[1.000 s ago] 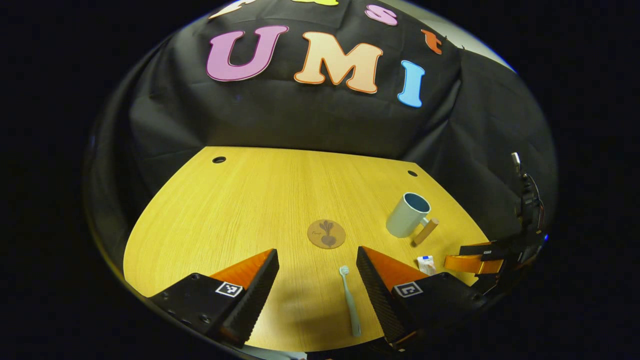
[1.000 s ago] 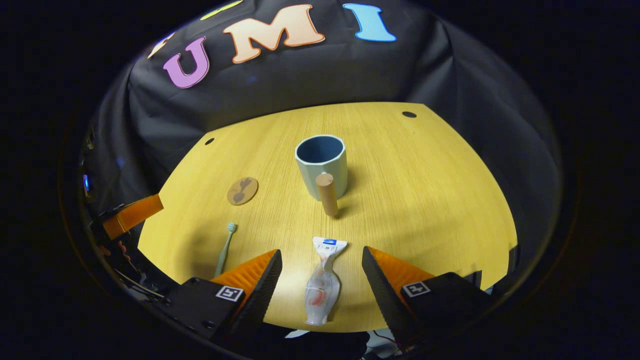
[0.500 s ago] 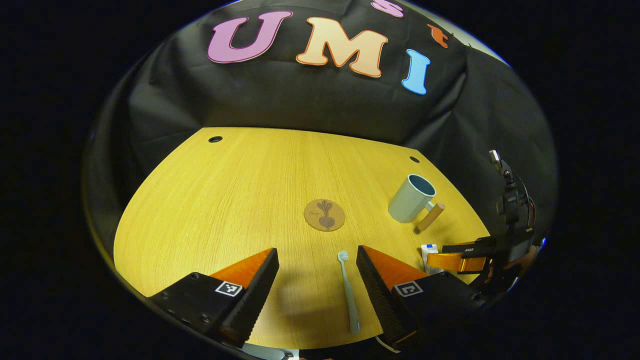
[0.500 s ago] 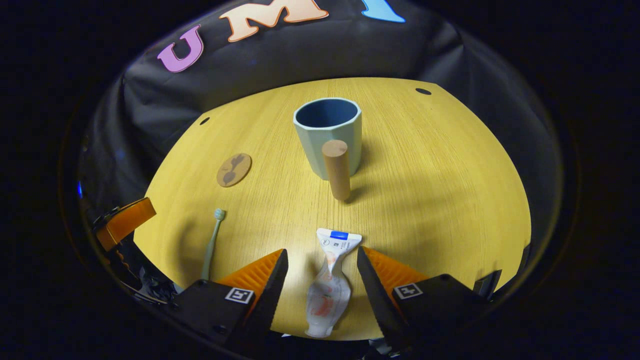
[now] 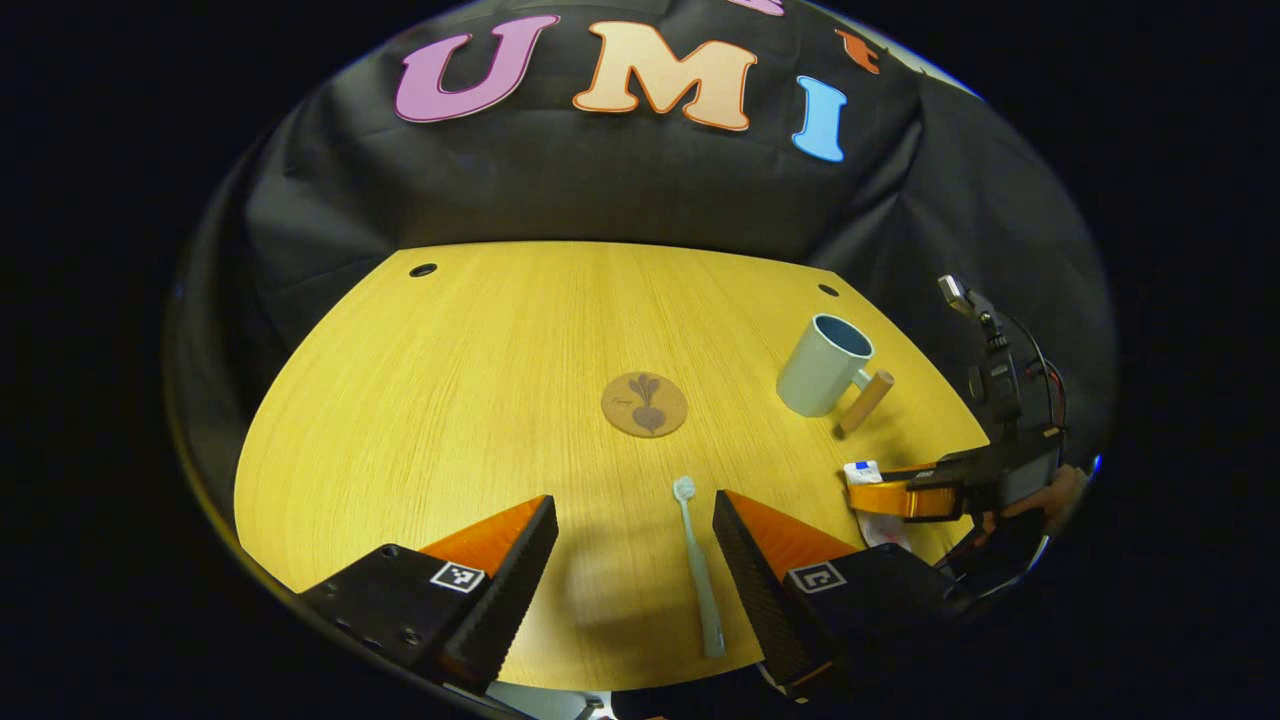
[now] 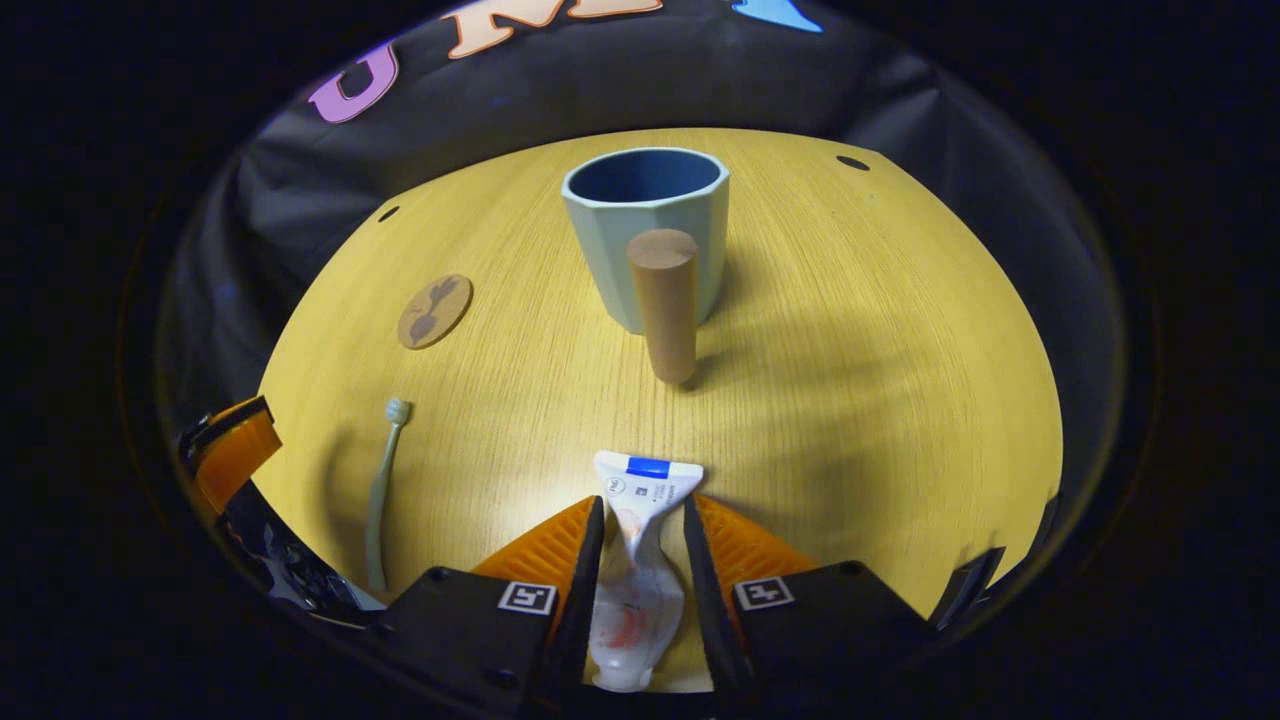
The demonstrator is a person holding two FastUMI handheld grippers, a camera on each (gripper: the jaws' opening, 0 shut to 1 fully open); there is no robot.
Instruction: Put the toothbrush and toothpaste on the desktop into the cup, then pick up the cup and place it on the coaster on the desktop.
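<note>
**A:** Where does the right gripper (image 6: 640,560) stand?

**B:** At the bottom centre of the right gripper view, its two fingers pinched in on the toothpaste (image 6: 633,570), one against each side of the tube's soft body. The tube lies flat on the desktop (image 6: 850,380) close to the near edge, its crimped end pointing up the frame toward the cup (image 6: 645,235).

**A:** And the cup?

**B:** Upright in the upper centre, mouth open, its wooden handle (image 6: 665,305) slanting toward the camera. Bare wood lies between handle and tube, and more to the right of the cup.

**A:** The left gripper (image 5: 635,570)?

**B:** Its jaws are spread wide at the bottom of the left gripper view. The toothbrush (image 5: 697,570) lies on the wood between them, just beside the right-hand finger, bristles up-frame, handle end near the desk's front edge. I cannot tell whether it touches that finger.

**A:** The coaster (image 5: 645,404)?

**B:** Mid-frame, flat, apart from the brush head, with bare wood on the left.
</note>
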